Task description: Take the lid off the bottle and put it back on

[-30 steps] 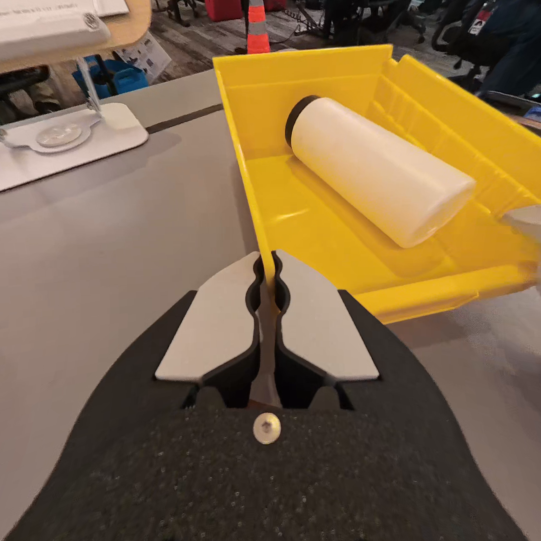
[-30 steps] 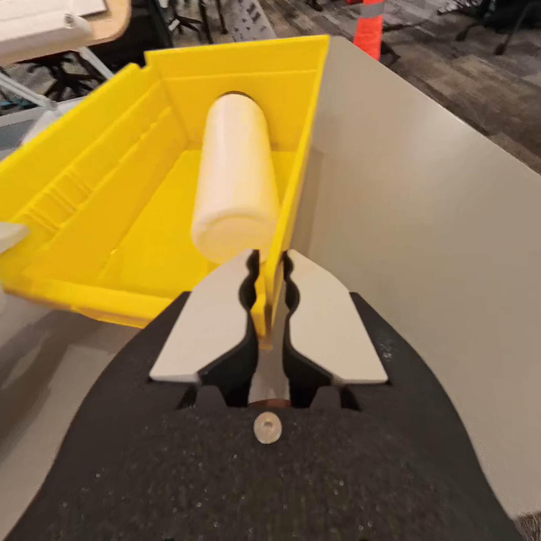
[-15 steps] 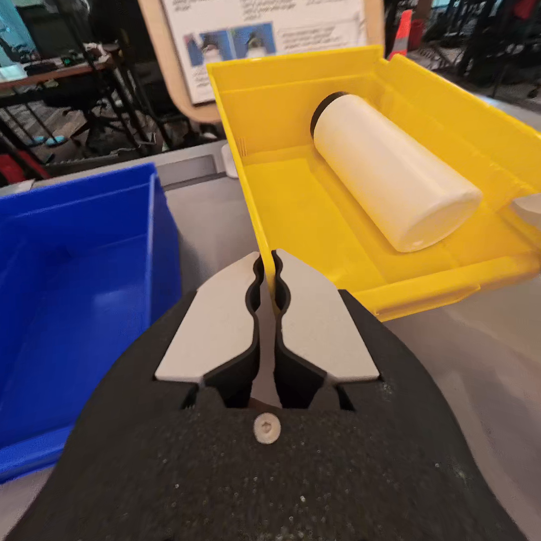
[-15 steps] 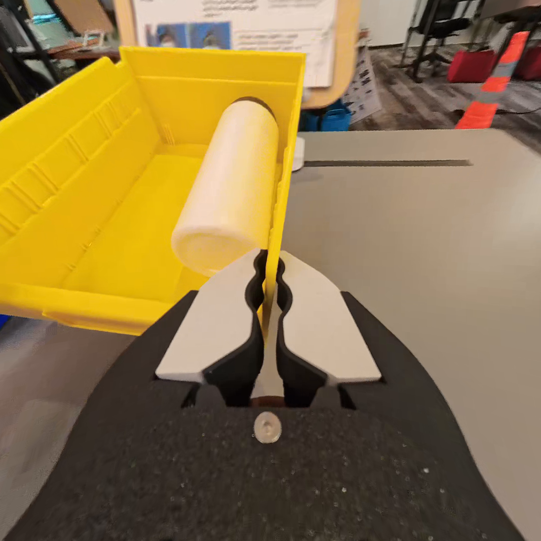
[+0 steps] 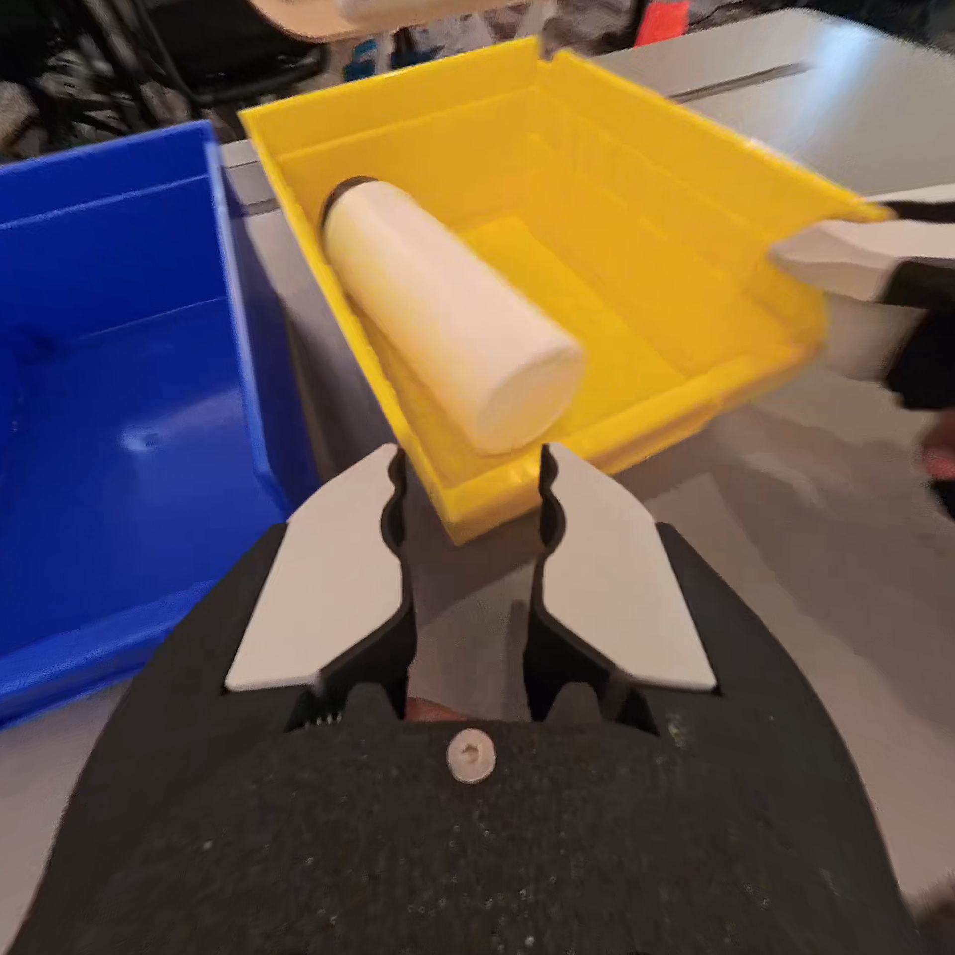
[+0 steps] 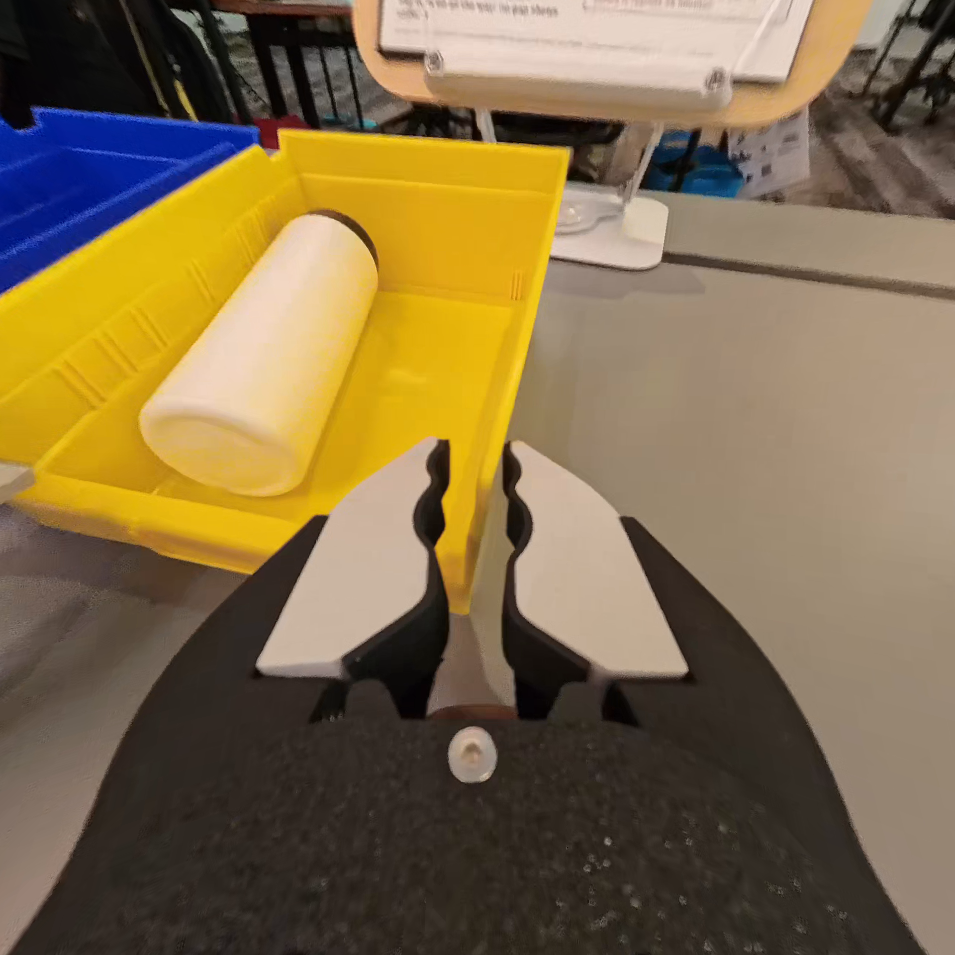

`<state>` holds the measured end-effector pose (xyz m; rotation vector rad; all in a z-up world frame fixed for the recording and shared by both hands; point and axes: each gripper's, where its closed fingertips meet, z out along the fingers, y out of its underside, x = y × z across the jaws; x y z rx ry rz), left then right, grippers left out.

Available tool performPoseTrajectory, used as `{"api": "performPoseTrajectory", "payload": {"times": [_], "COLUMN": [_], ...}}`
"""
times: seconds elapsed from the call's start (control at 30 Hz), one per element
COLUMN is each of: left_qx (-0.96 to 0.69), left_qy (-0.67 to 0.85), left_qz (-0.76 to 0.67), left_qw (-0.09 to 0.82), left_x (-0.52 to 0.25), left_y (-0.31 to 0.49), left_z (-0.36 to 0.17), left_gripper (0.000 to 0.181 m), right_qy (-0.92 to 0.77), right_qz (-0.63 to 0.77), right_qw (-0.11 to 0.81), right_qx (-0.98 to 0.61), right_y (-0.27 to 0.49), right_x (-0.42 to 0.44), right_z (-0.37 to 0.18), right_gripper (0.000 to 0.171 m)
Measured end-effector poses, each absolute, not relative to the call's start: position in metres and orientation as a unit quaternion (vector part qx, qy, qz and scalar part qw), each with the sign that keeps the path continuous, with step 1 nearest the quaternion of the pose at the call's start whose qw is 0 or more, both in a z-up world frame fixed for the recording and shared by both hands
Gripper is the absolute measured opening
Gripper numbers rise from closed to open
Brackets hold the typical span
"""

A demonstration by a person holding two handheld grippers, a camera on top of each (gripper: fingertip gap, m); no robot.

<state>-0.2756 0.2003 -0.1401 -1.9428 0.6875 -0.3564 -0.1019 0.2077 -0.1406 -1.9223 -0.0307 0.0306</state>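
Note:
A white bottle (image 5: pixel 444 320) with a black lid (image 5: pixel 343 186) lies on its side in a yellow bin (image 5: pixel 413 119), lid end toward the far wall, against the bin's left wall. My left gripper (image 5: pixel 471 455) is open, its fingers astride the bin's near left corner without touching it. In the right wrist view the bottle (image 6: pixel 268 351), its lid (image 6: pixel 356 232) and the bin (image 6: pixel 429 227) show again. My right gripper (image 6: pixel 475 447) is slightly open with the bin's right wall between its jaws. It also shows in the left wrist view (image 5: pixel 827 230).
A blue bin (image 5: pixel 129 362) stands just left of the yellow bin, also in the right wrist view (image 6: pixel 77 170). A sign on a white stand (image 6: pixel 610 227) is behind the yellow bin. The grey table (image 6: pixel 749 413) extends to the right.
Both grippers were shut on the yellow bin's side walls and swung it round beside the blue bin. Both have now opened, the left wider. The bottle has rolled to the bin's left side.

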Motion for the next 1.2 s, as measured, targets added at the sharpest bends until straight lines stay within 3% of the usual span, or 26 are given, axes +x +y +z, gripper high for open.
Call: {"api": "performPoseTrajectory", "payload": {"times": [0.13, 0.23, 0.3, 0.37, 0.43, 0.6, 0.7, 0.83, 0.93, 1.07, 1.2], "left_qx": [-0.782, -0.792, -0.821, -0.854, -0.857, -0.857, -0.846, -0.855, -0.864, -0.868, -0.865], "left_qy": [0.239, 0.123, 0.050, 0.003, -0.011, 0.028, 0.058, 0.077, 0.045, 0.043, 0.042], "left_qz": [-0.248, -0.190, -0.148, -0.130, -0.160, -0.124, -0.167, -0.120, -0.100, -0.076, -0.085], "left_qw": [0.520, 0.567, 0.549, 0.504, 0.490, 0.500, 0.502, 0.499, 0.492, 0.489, 0.493], "left_x": [-0.299, -0.387, -0.456, -0.510, -0.531, -0.544, -0.527, -0.524, -0.531, -0.534, -0.532], "left_y": [0.167, 0.193, 0.217, 0.236, 0.249, 0.293, 0.301, 0.283, 0.249, 0.195, 0.156], "left_z": [-0.107, -0.096, -0.111, -0.132, -0.140, -0.149, -0.152, -0.153, -0.153, -0.154, -0.154], "left_gripper": [0.060, 0.057, 0.059, 0.076, 0.081, 0.063, 0.005, 0.003, 0.002, 0.003, 0.004], "right_qy": [-0.080, -0.116, -0.129, -0.139, -0.155, -0.234, -0.278, -0.292, -0.266, -0.223, -0.174], "right_qz": [0.009, 0.018, 0.021, 0.027, 0.039, 0.085, 0.107, 0.145, 0.138, 0.115, 0.137], "right_qw": [0.597, 0.624, 0.632, 0.638, 0.652, 0.637, 0.601, 0.546, 0.506, 0.506, 0.514], "right_qx": [-0.799, -0.772, -0.764, -0.757, -0.741, -0.729, -0.741, -0.772, -0.809, -0.825, -0.829], "right_y": [0.189, 0.177, 0.173, 0.170, 0.165, 0.143, 0.127, 0.121, 0.131, 0.148, 0.158], "right_x": [-0.097, -0.097, -0.099, -0.106, -0.121, -0.187, -0.230, -0.286, -0.319, -0.348, -0.364], "right_z": [-0.116, -0.102, -0.099, -0.097, -0.092, -0.097, -0.117, -0.146, -0.166, -0.172, -0.168], "right_gripper": [0.050, 0.053, 0.053, 0.052, 0.051, 0.053, 0.053, 0.058, 0.071, 0.075, 0.064]}}
